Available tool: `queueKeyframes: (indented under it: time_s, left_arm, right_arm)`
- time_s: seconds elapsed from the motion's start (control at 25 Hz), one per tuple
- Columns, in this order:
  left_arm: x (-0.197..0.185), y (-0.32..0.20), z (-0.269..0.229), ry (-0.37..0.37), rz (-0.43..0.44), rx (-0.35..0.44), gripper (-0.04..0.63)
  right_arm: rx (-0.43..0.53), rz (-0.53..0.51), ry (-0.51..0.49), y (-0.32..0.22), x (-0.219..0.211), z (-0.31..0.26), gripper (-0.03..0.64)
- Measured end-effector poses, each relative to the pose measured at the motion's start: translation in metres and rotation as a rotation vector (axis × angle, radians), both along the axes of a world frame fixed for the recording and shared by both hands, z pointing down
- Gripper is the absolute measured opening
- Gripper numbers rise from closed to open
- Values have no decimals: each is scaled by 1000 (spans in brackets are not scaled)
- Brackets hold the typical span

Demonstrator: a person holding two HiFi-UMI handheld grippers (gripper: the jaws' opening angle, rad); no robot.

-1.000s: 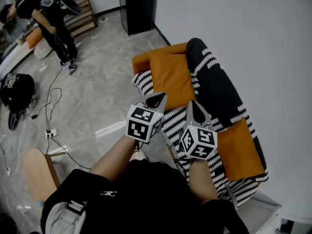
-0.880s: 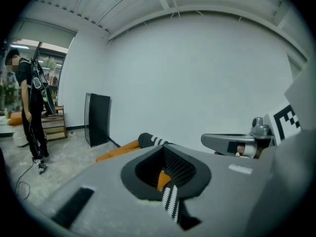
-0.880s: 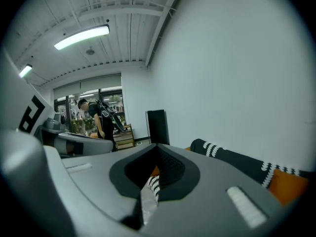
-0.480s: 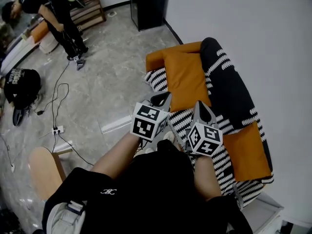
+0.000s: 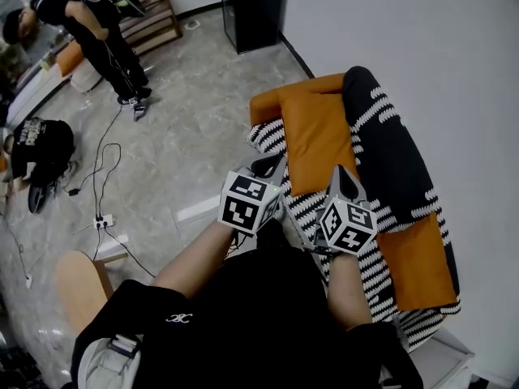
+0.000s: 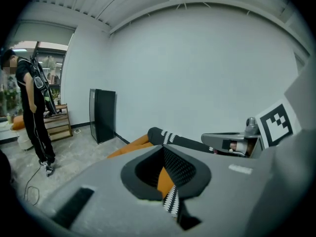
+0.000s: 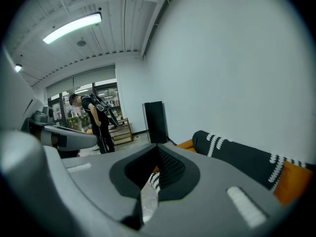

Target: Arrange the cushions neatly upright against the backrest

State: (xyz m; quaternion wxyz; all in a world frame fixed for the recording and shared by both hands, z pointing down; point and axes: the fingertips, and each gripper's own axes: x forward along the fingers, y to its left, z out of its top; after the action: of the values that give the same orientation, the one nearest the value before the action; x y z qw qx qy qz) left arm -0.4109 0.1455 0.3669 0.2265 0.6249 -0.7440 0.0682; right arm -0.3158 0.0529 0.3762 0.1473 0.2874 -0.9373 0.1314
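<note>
Left gripper and right gripper hover side by side over the front edge of the sofa. Each has its jaws pressed together with nothing clamped. Each gripper's own view shows only striped and orange fabric through the opening behind the tips.

The head view alone lays out the sofa's black-and-white striped seat and the two cushions on it. A near orange cushion sits at the sofa's near end and a far orange cushion toward its far end. Both rest against the backrest, which is black with white dashes; how steeply they lean I can't tell from above.

The right gripper view catches that backrest side-on as a rounded black roll, with a sliver of orange at its near end.

Beyond the sofa's far end stands a black cabinet, and past it a person in black. Only the head view shows the cables on the floor off the sofa's front. Only the right gripper view shows the ceiling strip light.
</note>
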Motion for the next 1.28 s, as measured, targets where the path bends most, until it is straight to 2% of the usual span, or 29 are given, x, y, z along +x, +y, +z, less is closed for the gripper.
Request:
queueKeyframes:
  time_s: [0.2,0.4,0.56,0.76,0.96,1.12,1.28]
  left_arm:
    - [-23,-29,-11,-28,-6,-23,9]
    - [-60,-64,7,-43,-1,-85,9]
    - [-81,-107,22,-54,12,-115,9]
    - [-101,-174,36,-57,75,-153,9]
    - [-105,-237,52,-56,132,-182,9]
    - [-103,-284,59,-84,173,-199,9]
    - [-109,-319,63,-77,217,-220,9]
  right_arm:
    - [-33,20,34,-42,-12,12,8]
    - [-64,30,83,-92,-43,47,8]
    - [-74,49,96,-138,-58,61,8]
    - [-105,108,97,-190,-66,72,8]
    - [-121,169,126,-235,-47,87,8]
    - [-151,217,135,-267,-27,100,8]
    - [-184,264,145,-284,-20,104,8]
